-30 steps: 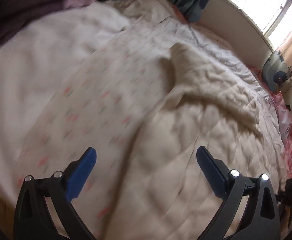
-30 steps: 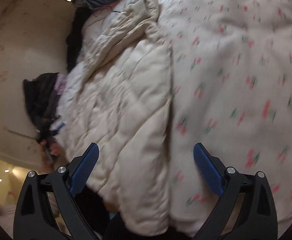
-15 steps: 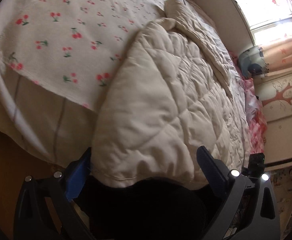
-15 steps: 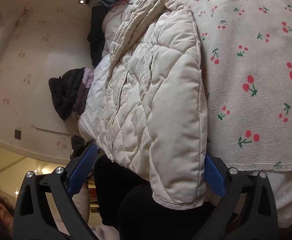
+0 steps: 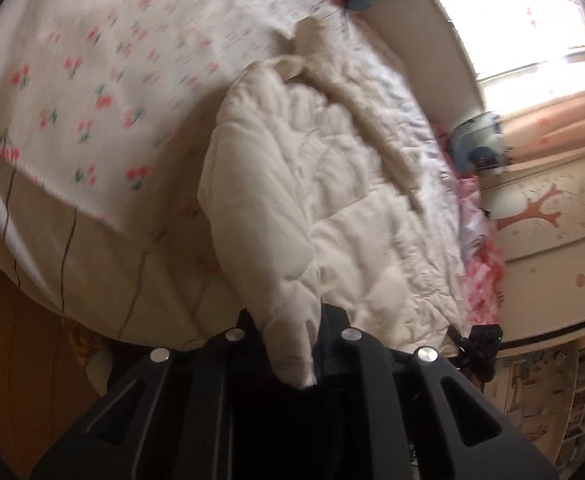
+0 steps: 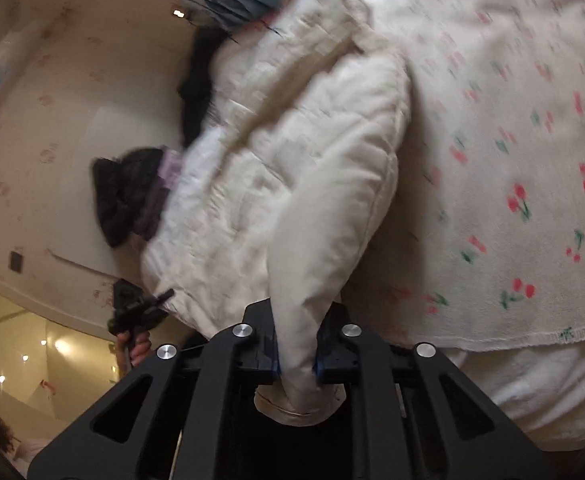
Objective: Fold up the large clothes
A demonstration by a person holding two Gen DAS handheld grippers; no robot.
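A large cream quilted jacket (image 5: 332, 200) lies across a bed. My left gripper (image 5: 290, 344) is shut on the jacket's near hem, which bunches up between the fingers and lifts off the bed. In the right wrist view my right gripper (image 6: 296, 356) is shut on another part of the jacket's (image 6: 292, 184) hem. The blue pads (image 6: 275, 354) pinch the fabric. The other gripper (image 6: 132, 310) shows at the jacket's far corner, held by a hand.
The bed has a white cherry-print cover (image 5: 92, 100) (image 6: 512, 160). A dark pile of clothes (image 6: 128, 196) lies beyond the jacket near the wall. A window (image 5: 524, 28) and pink bedding (image 5: 480, 264) are on the far side. Wooden floor (image 5: 8, 340) is below the bed edge.
Both grippers were open around the jacket's hem half a second ago. Now both have shut on it and the hem is lifted, pulling the fabric into ridges.
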